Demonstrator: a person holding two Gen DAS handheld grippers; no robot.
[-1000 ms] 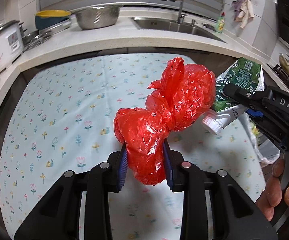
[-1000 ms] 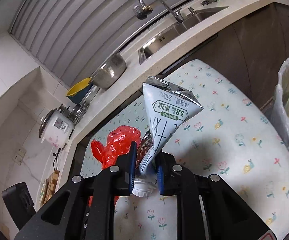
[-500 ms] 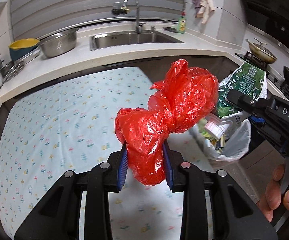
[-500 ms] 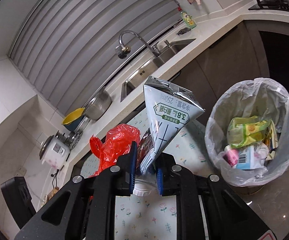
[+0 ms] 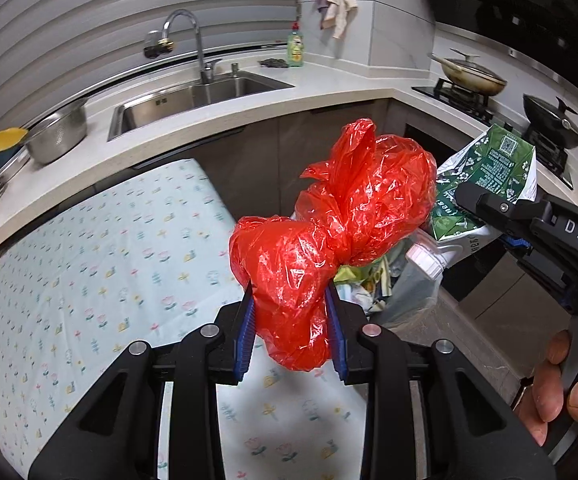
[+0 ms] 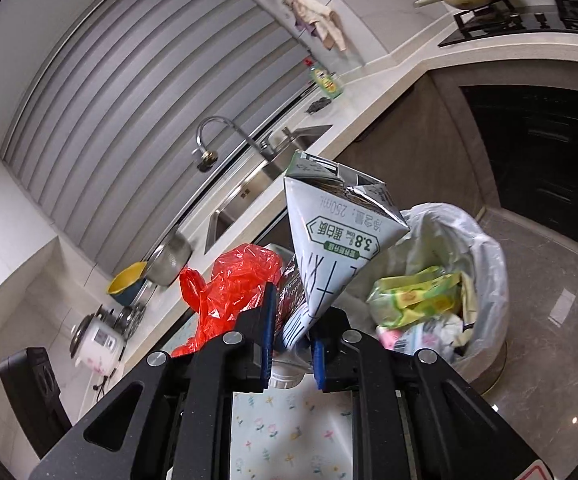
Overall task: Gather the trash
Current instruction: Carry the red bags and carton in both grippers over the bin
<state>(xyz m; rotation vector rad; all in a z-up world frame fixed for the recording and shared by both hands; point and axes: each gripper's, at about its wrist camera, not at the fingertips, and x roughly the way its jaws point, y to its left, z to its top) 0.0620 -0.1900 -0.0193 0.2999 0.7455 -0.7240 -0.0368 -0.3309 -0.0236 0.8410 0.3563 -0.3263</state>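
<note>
My left gripper [image 5: 292, 330] is shut on a crumpled red plastic bag [image 5: 329, 236], held in the air past the table's right end. My right gripper [image 6: 292, 338] is shut on a crushed white and green milk carton [image 6: 333, 240] with its pink cap [image 5: 425, 262] toward the jaws. In the left wrist view the carton [image 5: 485, 176] and right gripper come in from the right. In the right wrist view the red bag [image 6: 229, 284] shows at left. Just ahead of the carton stands a bin with a white liner [image 6: 477, 248], holding several wrappers.
The table with a flowered cloth [image 5: 89, 280] lies below and left. Behind it runs a white counter with a sink [image 5: 193, 96], a steel bowl [image 5: 59, 134] and a soap bottle [image 5: 295, 50]. A stove with pans [image 5: 473, 76] stands at right. A person's fingers [image 5: 561, 392] hold the right gripper's handle.
Both grippers have swung right, off the table toward the bin, each still holding its load. The bin now shows close ahead in both views; the stove has come into view.
</note>
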